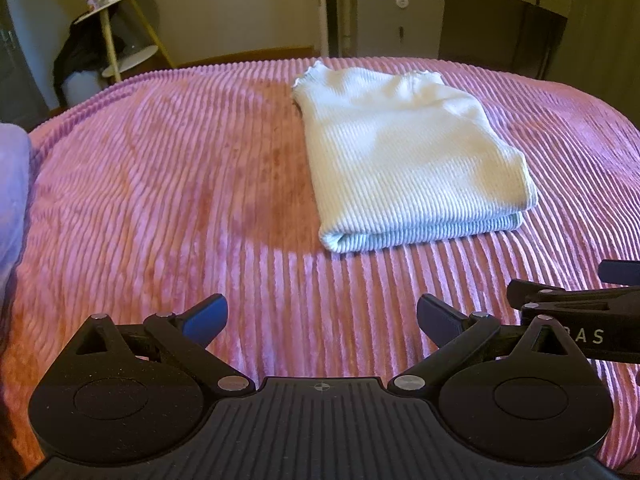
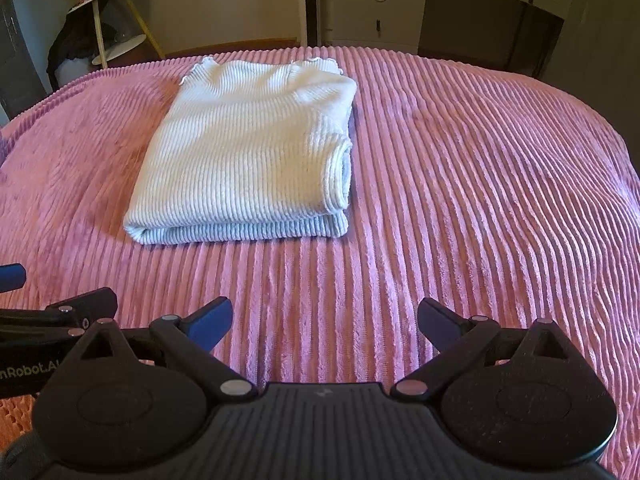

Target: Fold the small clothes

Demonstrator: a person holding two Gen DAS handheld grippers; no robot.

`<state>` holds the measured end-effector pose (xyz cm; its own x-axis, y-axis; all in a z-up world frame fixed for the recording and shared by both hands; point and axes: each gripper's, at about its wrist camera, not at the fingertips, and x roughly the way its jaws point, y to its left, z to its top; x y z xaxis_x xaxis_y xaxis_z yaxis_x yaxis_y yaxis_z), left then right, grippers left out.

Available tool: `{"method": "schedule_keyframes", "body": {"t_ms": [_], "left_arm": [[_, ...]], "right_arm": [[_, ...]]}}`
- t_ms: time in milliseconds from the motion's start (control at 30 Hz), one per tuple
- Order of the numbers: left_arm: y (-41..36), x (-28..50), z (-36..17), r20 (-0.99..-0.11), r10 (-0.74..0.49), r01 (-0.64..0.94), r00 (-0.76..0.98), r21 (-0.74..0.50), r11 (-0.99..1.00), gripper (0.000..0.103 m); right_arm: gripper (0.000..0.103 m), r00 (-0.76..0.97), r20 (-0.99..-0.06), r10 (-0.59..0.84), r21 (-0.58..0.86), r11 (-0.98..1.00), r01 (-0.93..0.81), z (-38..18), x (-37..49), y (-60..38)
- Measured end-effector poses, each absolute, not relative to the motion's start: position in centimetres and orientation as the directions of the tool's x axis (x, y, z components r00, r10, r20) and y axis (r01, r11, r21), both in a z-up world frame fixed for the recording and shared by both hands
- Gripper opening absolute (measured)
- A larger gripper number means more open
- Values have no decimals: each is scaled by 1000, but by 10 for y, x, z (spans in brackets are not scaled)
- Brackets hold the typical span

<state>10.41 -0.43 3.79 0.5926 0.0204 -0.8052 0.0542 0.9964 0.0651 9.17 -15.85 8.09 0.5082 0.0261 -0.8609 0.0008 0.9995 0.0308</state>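
A white ribbed garment (image 1: 408,156) lies folded into a neat rectangle on the pink ribbed blanket (image 1: 180,184). It also shows in the right wrist view (image 2: 248,160), with its frilled hem at the far end. My left gripper (image 1: 322,322) is open and empty, held over the blanket short of the garment's near fold. My right gripper (image 2: 325,322) is open and empty, also short of the garment and to its right. Each gripper's side shows at the edge of the other's view.
The pink blanket (image 2: 480,184) covers the whole bed. A lilac cloth (image 1: 12,184) lies at the left edge. Beyond the bed stand a white tiered side table (image 1: 120,32) with dark clothing, a grey cabinet (image 1: 400,24) and a dark desk (image 2: 500,20).
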Motion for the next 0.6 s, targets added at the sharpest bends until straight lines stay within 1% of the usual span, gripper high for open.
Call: {"method": "schedule_keyframes", "body": {"t_ms": [600], "left_arm": [[-8,104,37,-808,30,62,588,81,995,103]], "right_arm": [[99,507,-862,33,43,999,9,82,91,-165]]}}
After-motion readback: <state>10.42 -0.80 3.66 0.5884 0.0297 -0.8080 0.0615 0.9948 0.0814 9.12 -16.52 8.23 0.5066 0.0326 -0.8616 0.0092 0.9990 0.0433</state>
